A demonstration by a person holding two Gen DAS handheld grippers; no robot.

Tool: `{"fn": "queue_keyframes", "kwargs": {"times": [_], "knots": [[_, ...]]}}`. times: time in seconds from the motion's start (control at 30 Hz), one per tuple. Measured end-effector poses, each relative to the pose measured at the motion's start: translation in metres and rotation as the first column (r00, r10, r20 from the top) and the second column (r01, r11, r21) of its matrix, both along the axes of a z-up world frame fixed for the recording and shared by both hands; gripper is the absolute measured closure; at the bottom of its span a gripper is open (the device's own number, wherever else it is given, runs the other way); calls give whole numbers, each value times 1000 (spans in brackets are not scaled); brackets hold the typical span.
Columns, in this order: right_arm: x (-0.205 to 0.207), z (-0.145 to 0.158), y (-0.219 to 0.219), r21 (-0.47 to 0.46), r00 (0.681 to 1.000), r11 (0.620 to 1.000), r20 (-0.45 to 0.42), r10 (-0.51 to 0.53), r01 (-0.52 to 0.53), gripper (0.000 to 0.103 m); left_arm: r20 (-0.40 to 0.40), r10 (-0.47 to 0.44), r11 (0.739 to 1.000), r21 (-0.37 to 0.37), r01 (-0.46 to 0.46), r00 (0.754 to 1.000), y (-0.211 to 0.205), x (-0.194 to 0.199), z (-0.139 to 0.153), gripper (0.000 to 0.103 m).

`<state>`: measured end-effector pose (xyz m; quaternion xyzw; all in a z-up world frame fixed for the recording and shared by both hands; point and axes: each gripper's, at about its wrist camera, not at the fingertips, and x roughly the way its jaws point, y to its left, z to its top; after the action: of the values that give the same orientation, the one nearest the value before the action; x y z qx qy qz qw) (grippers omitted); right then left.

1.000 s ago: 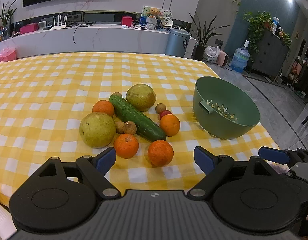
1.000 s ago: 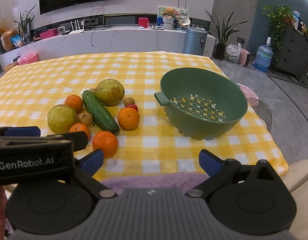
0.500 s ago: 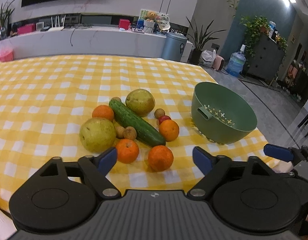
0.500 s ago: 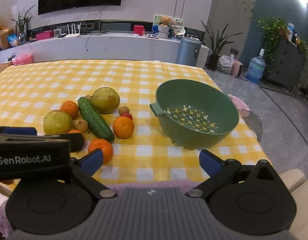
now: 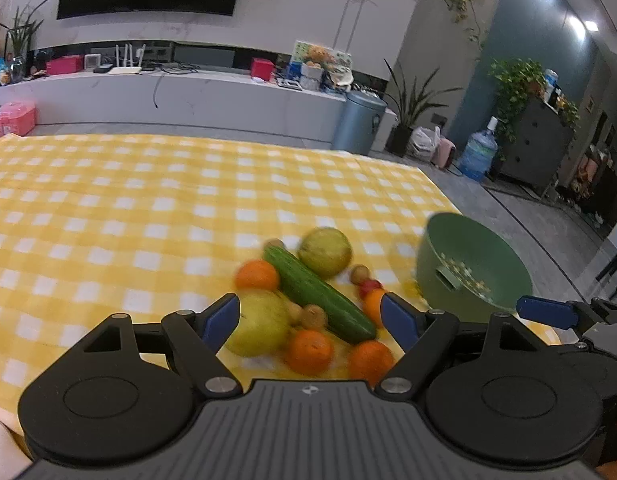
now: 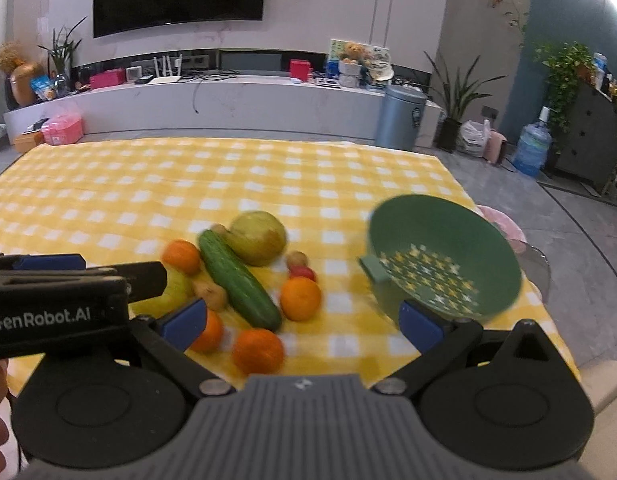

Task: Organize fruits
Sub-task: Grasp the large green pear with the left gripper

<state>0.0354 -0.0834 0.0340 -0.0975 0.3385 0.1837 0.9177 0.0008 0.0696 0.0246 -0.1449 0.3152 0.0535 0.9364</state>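
Observation:
A cluster of fruit lies near the front edge of the yellow checked table: a cucumber (image 5: 318,294) (image 6: 238,280), two green pears (image 5: 326,252) (image 5: 260,326), several oranges (image 5: 308,350) (image 6: 258,350) and small brown and red fruits (image 6: 302,266). A green colander bowl (image 6: 444,260) (image 5: 472,268) stands empty to their right. My left gripper (image 5: 310,318) is open and empty, raised in front of the fruit. My right gripper (image 6: 300,320) is open and empty, between fruit and bowl; the left gripper's body shows at its left (image 6: 60,304).
The checked tablecloth (image 5: 148,208) covers the table, whose right edge drops to the floor beside the bowl. A grey bin (image 6: 400,118), plants and a water bottle (image 6: 530,148) stand beyond the table. A long white TV counter (image 6: 228,104) runs along the back wall.
Both cameras have tilted upward and the views are blurred with motion. The fruit and bowl now sit lower in both frames. Both grippers stay open and empty.

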Motion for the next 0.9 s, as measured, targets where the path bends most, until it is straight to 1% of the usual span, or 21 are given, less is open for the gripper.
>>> {"fn": "queue_keyframes", "kwargs": {"times": [0.07, 0.17, 0.27, 0.3, 0.33, 0.37, 0.4, 0.43, 0.5, 0.57, 0.63, 0.67, 0.73, 0.8, 0.83, 0.87, 0.9], "knots": [[3, 3, 11, 16, 1000, 1000, -6, 17, -17, 5, 8, 16, 1000, -12, -16, 1000, 14, 0, 2, 9], [8, 5, 25, 50, 999, 998, -6, 43, -43, 5, -4, 43, 998, -46, -43, 999, 37, 0, 2, 9], [13, -2, 33, 76, 997, 995, -32, 65, -63, 5, -32, 22, 997, -74, -24, 999, 56, 3, -5, 9], [16, -7, 34, 89, 996, 994, -53, 66, -61, 7, -38, 13, 996, -83, -16, 999, 61, 5, -7, 9], [20, -13, 33, 111, 994, 993, -89, 58, -48, 15, -47, 10, 996, -92, -14, 999, 66, 7, -12, 9], [27, -22, 31, 141, 989, 990, -142, 32, -11, 20, -54, 10, 995, -96, -15, 999, 70, 6, -15, 9], [35, -31, 26, 175, 979, 984, -204, 0, 36, 34, -63, 7, 995, -101, -14, 998, 74, 8, -20, 9], [41, -40, 20, 205, 966, 975, -257, -26, 81, 42, -72, 3, 994, -105, -11, 997, 77, 10, -25, 9], [51, -56, 6, 250, 935, 952, -346, -81, 175, 42, -80, -11, 993, -119, 1, 997, 83, 11, -34, 10], [59, -70, -4, 251, 897, 931, -419, -144, 267, 41, -78, -36, 991, -135, 26, 996, 86, 13, -42, 10], [67, -81, -9, 271, 861, 914, -488, -141, 303, 41, -82, -44, 989, -147, 31, 996, 88, 15, -50, 10], [68, -87, -10, 278, 854, 911, -504, -130, 303, 41, -85, -45, 988, -150, 32, 995, 88, 17, -54, 10], [70, -90, -4, 259, 855, 923, -503, -123, 285, 41, -85, -54, 988, -148, 41, 995, 87, 19, -61, 10], [72, -94, 5, 225, 860, 937, -495, -126, 267, 43, -55, -81, 989, -125, 73, 995, 82, 17, -66, 10], [72, -98, 7, 213, 860, 943, -497, -120, 255, 52, -25, -115, 990, -89, 112, 993, 77, 15, -68, 9], [73, -101, 11, 203, 857, 949, -504, -111, 242, 54, -1, -155, 987, -42, 154, 988, 71, 13, -69, 9], [71, -100, 14, 191, 872, 955, -477, -112, 227, 58, 20, -194, 981, 25, 194, 981, 62, 11, -71, 9]]}}
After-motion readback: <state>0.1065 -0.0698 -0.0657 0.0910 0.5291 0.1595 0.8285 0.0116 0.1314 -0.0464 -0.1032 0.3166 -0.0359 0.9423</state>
